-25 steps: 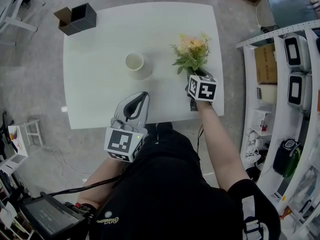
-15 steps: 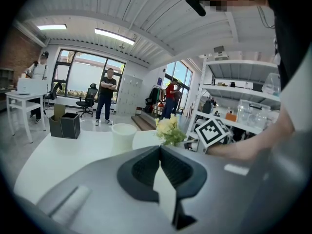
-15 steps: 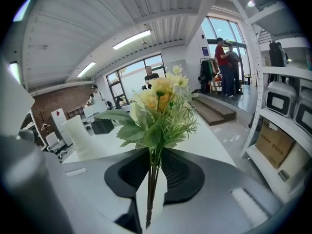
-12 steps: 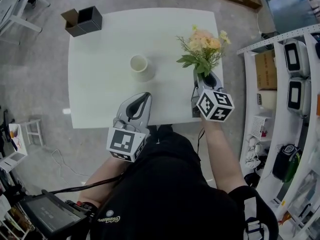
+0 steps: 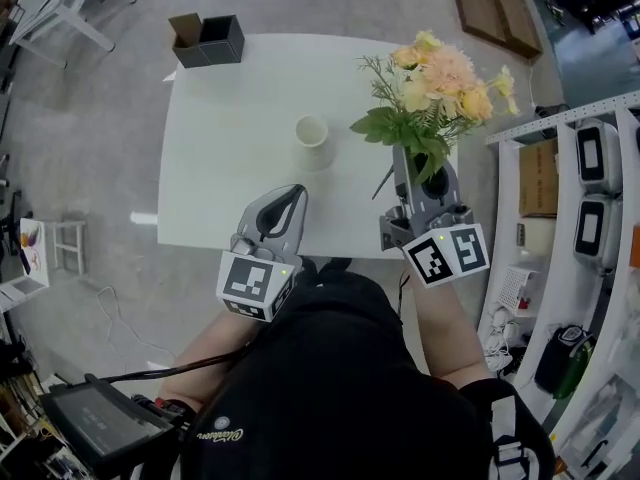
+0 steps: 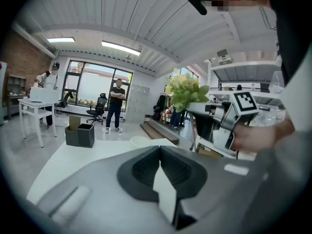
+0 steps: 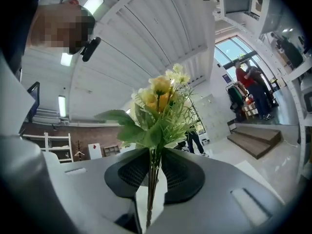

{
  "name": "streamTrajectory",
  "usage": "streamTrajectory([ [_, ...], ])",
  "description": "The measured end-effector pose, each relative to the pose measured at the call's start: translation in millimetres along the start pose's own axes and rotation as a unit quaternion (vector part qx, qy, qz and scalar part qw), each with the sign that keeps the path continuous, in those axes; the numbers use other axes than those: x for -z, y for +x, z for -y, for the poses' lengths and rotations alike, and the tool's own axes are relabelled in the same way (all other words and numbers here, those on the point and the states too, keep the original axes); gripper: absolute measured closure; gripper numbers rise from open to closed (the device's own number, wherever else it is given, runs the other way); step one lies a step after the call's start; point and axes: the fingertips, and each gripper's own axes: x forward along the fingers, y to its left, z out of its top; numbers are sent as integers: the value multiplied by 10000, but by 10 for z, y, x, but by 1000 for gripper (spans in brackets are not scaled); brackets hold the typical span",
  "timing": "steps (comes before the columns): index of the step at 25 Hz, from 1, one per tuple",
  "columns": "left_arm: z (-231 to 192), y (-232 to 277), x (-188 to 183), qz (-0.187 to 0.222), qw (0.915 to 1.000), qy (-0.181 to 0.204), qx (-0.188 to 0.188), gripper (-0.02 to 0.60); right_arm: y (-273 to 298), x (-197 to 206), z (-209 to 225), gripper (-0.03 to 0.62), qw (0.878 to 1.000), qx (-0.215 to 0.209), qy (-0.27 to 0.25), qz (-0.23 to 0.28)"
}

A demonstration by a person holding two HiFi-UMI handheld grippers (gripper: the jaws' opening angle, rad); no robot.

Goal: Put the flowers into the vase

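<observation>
A bunch of yellow and peach flowers (image 5: pixel 440 76) with green leaves is lifted high above the right side of the white table (image 5: pixel 225 183). My right gripper (image 5: pixel 417 163) is shut on the stems, which run upright between its pads in the right gripper view, below the flowers (image 7: pixel 158 106). The vase (image 5: pixel 312 141), a short white cylinder with an open mouth, stands upright near the table's middle, to the left of the flowers. My left gripper (image 5: pixel 288 196) hovers at the table's near edge, shut and with nothing in it; the left gripper view shows the vase (image 6: pixel 140 141) beyond its jaws.
Two small open boxes (image 5: pixel 207 40), one brown and one black, stand at the table's far left corner. White shelving (image 5: pixel 590 218) with equipment runs along the right side. People stand far back in the room (image 6: pixel 116 105).
My right gripper has risen well above the table with the flowers and tipped up from pointing downward to about level. The left gripper has lifted a little.
</observation>
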Motion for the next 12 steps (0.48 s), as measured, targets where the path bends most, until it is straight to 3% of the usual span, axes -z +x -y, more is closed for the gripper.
streamTrajectory([
  [7, -270, -234, -63, 154, 9989, -63, -441, 574, 463, -480, -578, 517, 9940, -749, -335, 717],
  [12, -561, -331, -12, 109, 9980, -168, -592, 574, 909, -479, -961, 517, 9886, -1061, -580, 899],
])
